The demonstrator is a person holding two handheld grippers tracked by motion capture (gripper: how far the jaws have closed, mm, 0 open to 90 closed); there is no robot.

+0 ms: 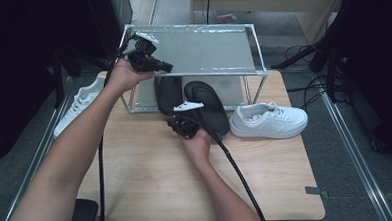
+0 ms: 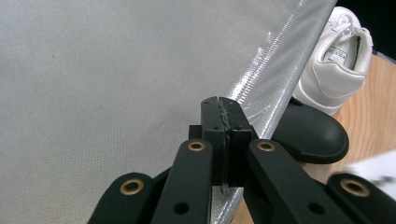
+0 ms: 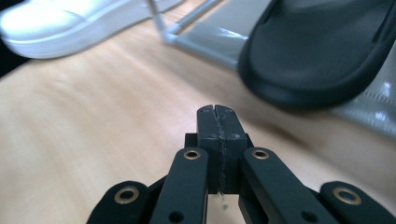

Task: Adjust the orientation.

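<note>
My left gripper [image 1: 163,67] hangs over the front left corner of the rack's grey top shelf [image 1: 206,50]; its jaws are shut with nothing between them, as the left gripper view shows [image 2: 222,106]. Low over the wooden table [image 1: 151,172], my right gripper [image 1: 182,123] is also shut and empty [image 3: 217,112], just in front of a black slipper [image 1: 209,107] [image 3: 317,56]. A second black slipper [image 1: 167,94] lies beside the first, partly under the rack. One white sneaker [image 1: 269,120] [image 3: 60,23] stands right of the slippers.
The metal-framed rack [image 1: 260,70] stands at the table's far side, and its shelf edge [image 2: 275,70] runs past my left jaws. Another white sneaker [image 1: 81,103] rests at the table's left edge. Cables trail from both grippers across the table.
</note>
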